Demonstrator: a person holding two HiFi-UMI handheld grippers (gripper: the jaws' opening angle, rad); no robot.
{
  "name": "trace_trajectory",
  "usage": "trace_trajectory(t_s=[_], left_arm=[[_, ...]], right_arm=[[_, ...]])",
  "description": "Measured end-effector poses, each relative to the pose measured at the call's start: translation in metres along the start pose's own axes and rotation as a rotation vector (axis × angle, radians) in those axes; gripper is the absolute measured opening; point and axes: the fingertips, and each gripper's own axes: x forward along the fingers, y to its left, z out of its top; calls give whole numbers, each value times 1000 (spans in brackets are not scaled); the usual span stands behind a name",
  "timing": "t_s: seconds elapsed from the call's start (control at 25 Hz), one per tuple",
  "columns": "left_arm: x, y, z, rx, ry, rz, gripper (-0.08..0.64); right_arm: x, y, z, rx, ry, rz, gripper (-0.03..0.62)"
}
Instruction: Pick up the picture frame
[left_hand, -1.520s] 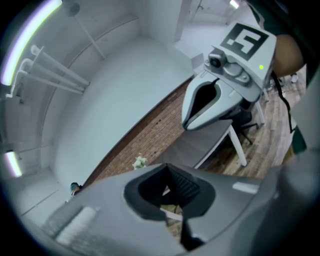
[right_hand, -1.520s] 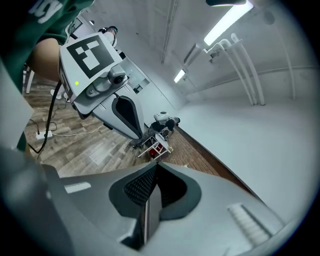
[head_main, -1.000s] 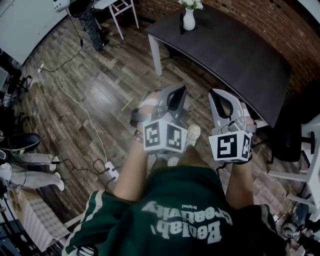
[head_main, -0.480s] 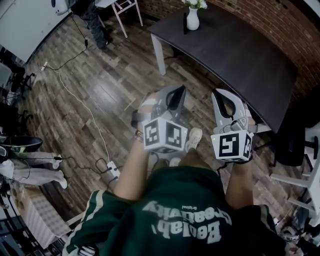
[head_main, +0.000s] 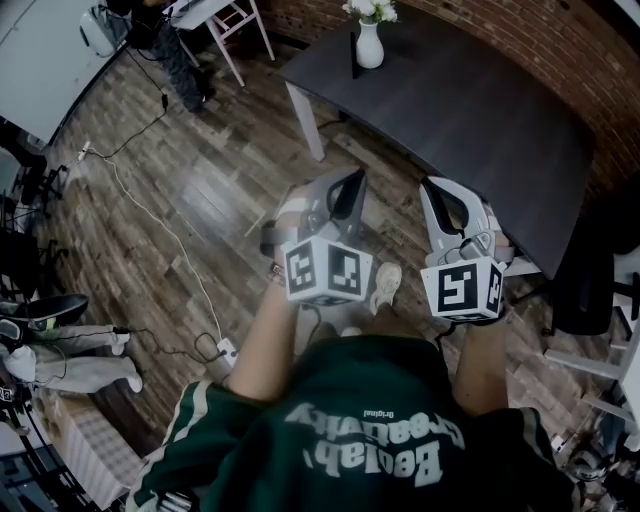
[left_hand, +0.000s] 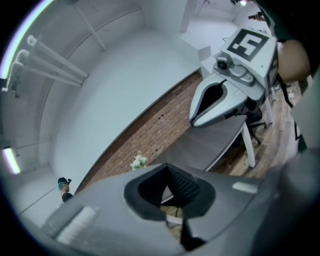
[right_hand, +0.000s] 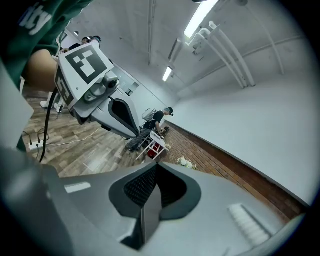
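At the left edge, a person's legs (head_main: 75, 368) in pale trousers stretch over the wood floor. The left gripper (head_main: 350, 185) hangs above the floor short of the dark table (head_main: 470, 110), jaws pressed together on nothing. The picture frame (head_main: 353, 55) (only a thin dark upright sliver from here) stands at the table's far left corner, just beside a white vase (head_main: 369, 45). The right gripper (head_main: 433, 188), alongside the left, is likewise closed and empty.
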Motion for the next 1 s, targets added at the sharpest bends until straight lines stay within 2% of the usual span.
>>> trace_trajectory(t_s=[0.16,0.24,0.48,0.72,1.0], left_arm=[[37,9,5,15,-19,-15,3],[53,20,5,7,-22,12,3],[99,39,5,-59,-36,33,3],[142,47,3,-92,-28,-11,3],[180,68,0,-134,-4,37,3]], right_arm=[[29,-28,-14,20,-4,-5,6],[44,-40,-21,29,-6,-4,6],[84,-65,-43,33,-6,23,6],[124,-92,-55,48,-25,50,6],[156,-118,-71,49,-46,78,6]])
